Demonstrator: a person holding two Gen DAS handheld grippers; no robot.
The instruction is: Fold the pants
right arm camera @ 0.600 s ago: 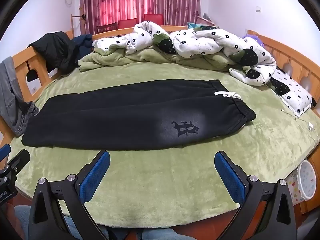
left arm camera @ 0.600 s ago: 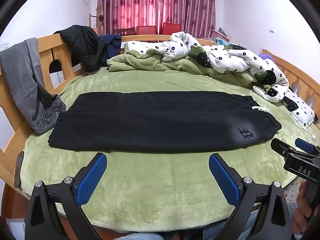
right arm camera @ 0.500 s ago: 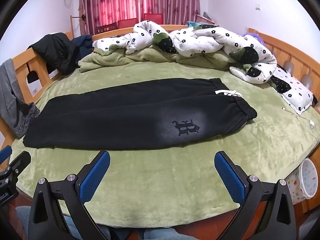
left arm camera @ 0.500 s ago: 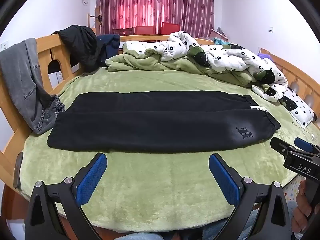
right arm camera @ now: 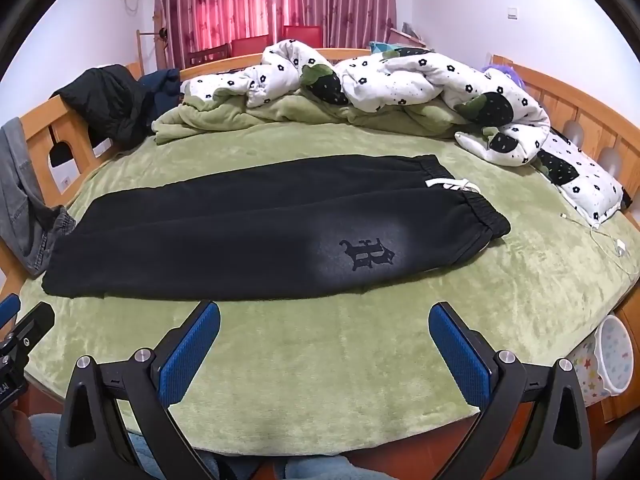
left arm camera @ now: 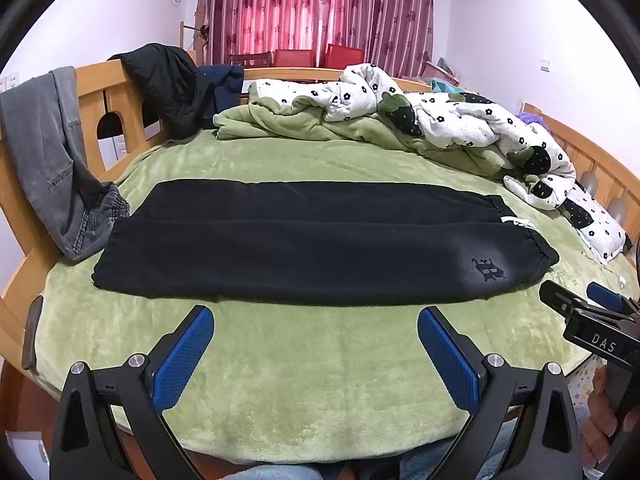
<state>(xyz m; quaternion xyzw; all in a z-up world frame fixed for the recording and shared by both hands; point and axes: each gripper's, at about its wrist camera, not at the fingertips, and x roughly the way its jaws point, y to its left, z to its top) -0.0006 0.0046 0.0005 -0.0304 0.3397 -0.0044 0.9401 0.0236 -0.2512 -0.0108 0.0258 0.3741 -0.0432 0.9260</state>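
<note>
My two wrist cameras sit low at the bed's [left arm camera: 320,368] near edge, tilted down (side by side), sharing the pants [right arm camera: 256,240].

The right gripper [left arm camera: 588,300] is cut off by the right edge of the left wrist view, so its far finger and the hand [left arm camera: 604,420] holding it show only in part. The bed's [right arm camera: 320,360] near edge hides the person's legs. The grey jeans [right arm camera: 24,200] run off the left edge.

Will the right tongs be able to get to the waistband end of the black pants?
Probably yes: the right tongs are open, and only bare green blanket lies before the black pants.
</note>
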